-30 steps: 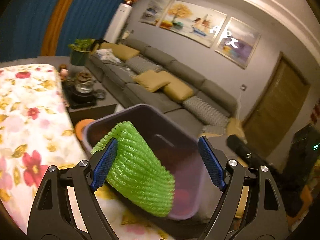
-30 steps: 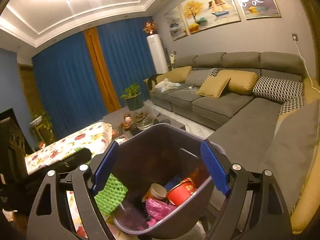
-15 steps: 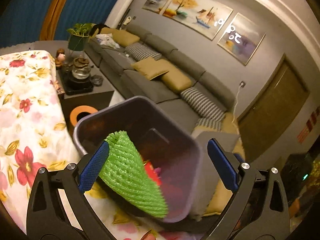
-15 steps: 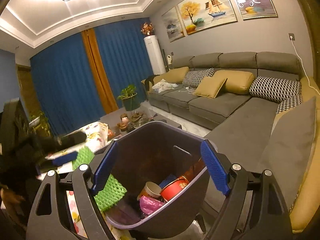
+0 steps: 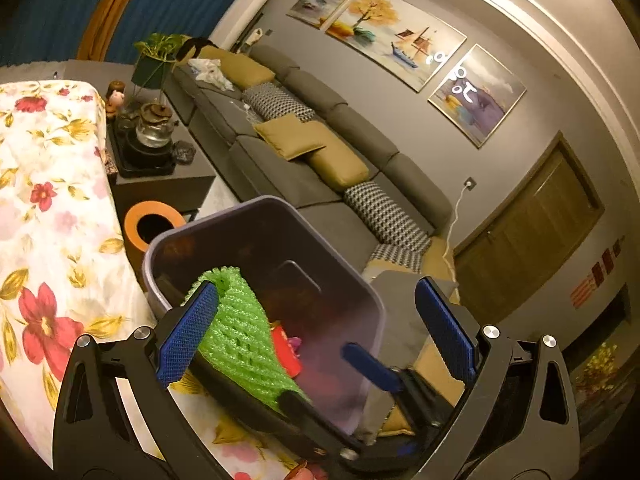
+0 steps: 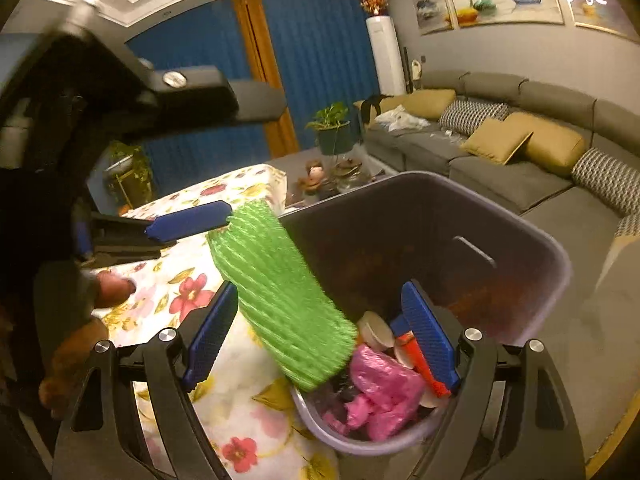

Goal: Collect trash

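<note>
Fingers of the left gripper (image 5: 316,332) stand spread wide with nothing pinched between them; the green foam mesh fruit sleeve (image 5: 240,340) only leans against the inner face of its left-hand pad. In the right wrist view that sleeve (image 6: 280,292) slants from the middle of the frame down toward the lower centre, its lower end over the rim of the dark purple plastic waste bin (image 6: 528,248), its upper end close to one blue pad of the left gripper (image 6: 188,220). The right gripper (image 6: 320,340) is also apart; the bin's near rim appears to pass between its pads, but whether they press on it I cannot tell.

Inside the bin lie a crumpled pink plastic bag (image 6: 384,388), a red paper cup (image 6: 420,360) and a pale round cup (image 6: 372,332).

The risk, as I judge it, is that the light, springy sleeve catches on the rim and tips outward onto the flowered tablecloth (image 6: 192,292) at lower left instead of sliding in. A tilted bin could also spill.

Both grippers point somewhat downward. A hand (image 6: 80,320) shows at the left edge of the right wrist view.
</note>
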`<move>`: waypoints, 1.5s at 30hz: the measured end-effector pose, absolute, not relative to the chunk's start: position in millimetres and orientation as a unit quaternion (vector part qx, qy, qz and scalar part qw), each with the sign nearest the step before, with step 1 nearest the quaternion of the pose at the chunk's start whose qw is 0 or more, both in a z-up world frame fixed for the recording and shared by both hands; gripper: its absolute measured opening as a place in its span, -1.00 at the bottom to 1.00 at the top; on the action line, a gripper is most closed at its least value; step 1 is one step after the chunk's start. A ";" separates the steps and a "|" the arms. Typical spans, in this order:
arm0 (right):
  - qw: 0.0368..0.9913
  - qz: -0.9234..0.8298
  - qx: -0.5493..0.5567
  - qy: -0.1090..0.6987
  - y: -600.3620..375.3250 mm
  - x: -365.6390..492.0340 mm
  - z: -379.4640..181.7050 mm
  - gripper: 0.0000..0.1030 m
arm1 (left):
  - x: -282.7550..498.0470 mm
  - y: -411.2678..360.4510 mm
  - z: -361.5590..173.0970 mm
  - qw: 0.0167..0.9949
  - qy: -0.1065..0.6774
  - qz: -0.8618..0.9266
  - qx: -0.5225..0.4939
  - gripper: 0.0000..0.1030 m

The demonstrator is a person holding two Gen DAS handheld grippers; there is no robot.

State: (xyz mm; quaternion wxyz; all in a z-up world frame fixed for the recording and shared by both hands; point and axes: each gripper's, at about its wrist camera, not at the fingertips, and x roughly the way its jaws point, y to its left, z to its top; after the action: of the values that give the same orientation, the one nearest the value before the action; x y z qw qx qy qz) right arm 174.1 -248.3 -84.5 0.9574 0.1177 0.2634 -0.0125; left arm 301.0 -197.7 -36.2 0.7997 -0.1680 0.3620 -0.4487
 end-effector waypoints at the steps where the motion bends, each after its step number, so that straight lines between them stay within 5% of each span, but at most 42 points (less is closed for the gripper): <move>1: 0.956 -0.010 0.120 0.267 -248.3 179.1 -84.4 0.58 | 298.5 -198.2 -37.5 0.797 0.363 -0.453 -0.169 0.88; 8: 0.933 -0.035 0.151 0.325 -265.1 205.5 -95.5 0.58 | 295.8 -193.4 -36.5 0.790 0.366 -0.460 -0.171 0.88; 17: 0.957 -0.087 0.107 0.256 -261.4 161.6 -72.0 0.58 | 238.6 -138.2 -21.8 0.917 0.288 -0.272 -0.055 0.88; 20: 0.967 -0.107 0.074 0.221 -245.0 138.1 -61.6 0.73 | 212.8 -118.5 -25.0 0.943 0.263 -0.201 -0.025 0.88; 24: 0.976 -0.109 0.054 0.182 -222.9 107.1 -49.8 0.89 | 183.1 -90.2 -26.7 0.956 0.251 -0.152 -0.018 0.88; 45: 0.987 -0.061 0.032 0.143 -131.5 9.1 -29.9 0.89 | 62.7 -3.0 -15.6 0.980 0.197 -0.034 0.003 0.88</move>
State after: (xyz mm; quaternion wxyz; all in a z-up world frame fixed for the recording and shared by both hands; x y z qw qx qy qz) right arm 9.1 -131.5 -29.9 0.9872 0.0324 0.1435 -0.0610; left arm 62.8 -3.0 -15.6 0.9799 0.0026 0.1967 -0.0342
